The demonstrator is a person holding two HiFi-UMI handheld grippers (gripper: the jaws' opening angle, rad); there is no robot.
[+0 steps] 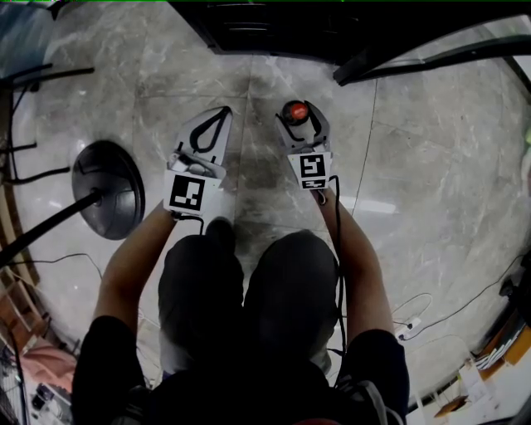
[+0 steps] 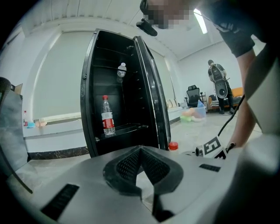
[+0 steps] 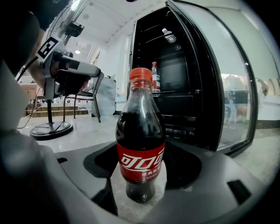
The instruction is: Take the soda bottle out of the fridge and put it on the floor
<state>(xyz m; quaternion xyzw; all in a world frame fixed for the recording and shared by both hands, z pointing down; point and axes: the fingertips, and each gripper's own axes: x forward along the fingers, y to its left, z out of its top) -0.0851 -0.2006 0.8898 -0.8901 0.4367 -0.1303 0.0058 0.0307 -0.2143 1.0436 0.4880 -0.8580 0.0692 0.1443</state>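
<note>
A cola soda bottle (image 3: 140, 144) with a red cap and red label stands upright on the marble floor between my right gripper's (image 3: 140, 175) jaws, which press its sides. In the head view its cap (image 1: 295, 110) shows at that gripper's tip, just in front of the open black fridge (image 1: 274, 25). My left gripper (image 1: 224, 113) hovers a little to the left, shut with nothing in it; its pads (image 2: 127, 168) meet at the tip. The bottle's red cap (image 2: 173, 145) also peeks over the jaw in the left gripper view.
The fridge (image 2: 118, 87) stands open with its glass door (image 3: 227, 87) swung right. A water bottle (image 2: 108, 121) stands on a shelf, with another bottle (image 2: 122, 72) higher up. A round fan base (image 1: 108, 187) sits left on the floor. Cables (image 1: 415, 319) trail at the right.
</note>
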